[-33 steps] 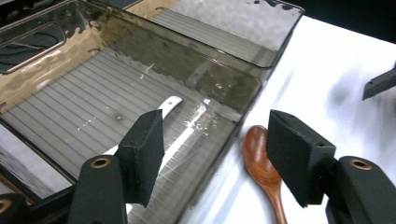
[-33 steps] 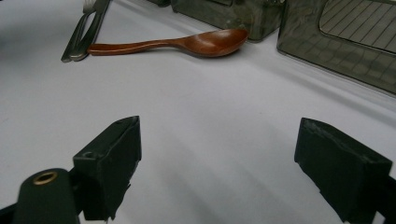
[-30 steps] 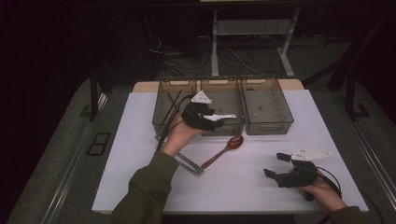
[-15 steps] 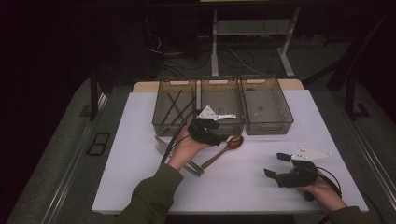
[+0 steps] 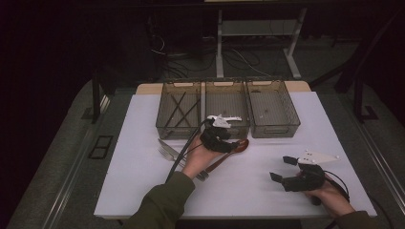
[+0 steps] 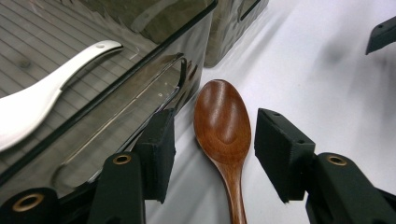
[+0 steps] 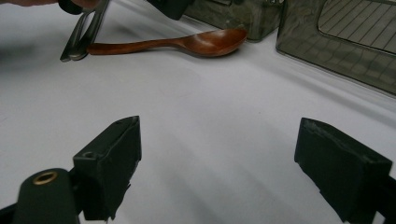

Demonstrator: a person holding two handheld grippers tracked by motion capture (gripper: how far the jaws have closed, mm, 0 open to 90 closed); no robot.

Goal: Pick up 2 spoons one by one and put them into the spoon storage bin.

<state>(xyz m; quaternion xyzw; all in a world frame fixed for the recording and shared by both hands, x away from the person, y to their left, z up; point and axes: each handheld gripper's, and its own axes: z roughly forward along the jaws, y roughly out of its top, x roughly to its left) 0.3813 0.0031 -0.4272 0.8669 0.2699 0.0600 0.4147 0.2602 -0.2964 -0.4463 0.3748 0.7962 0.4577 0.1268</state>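
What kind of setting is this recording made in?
Most likely a lab or workshop test bench, not a kitchen. A white table stands in a dark room, with loose cables on the floor behind it. Three clear bins and a wooden spoon look laid out for a cutlery-sorting trial.

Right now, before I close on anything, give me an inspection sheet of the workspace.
Surface: white table top, bare in front of the right gripper.
Job's things: wooden spoon flat on the table, bowl beside the middle bin.
Clutter: metal forks left of the spoon; dark sticks in the left bin; a white spoon in the middle bin; right bin looks empty.
Grippers: left gripper straddles the spoon's neck, jaws just been closing, pads not yet touching; right gripper open, resting on the table.
Cables: one trails from each gripper.
Surroundings: dark floor, table legs, loose cables behind.
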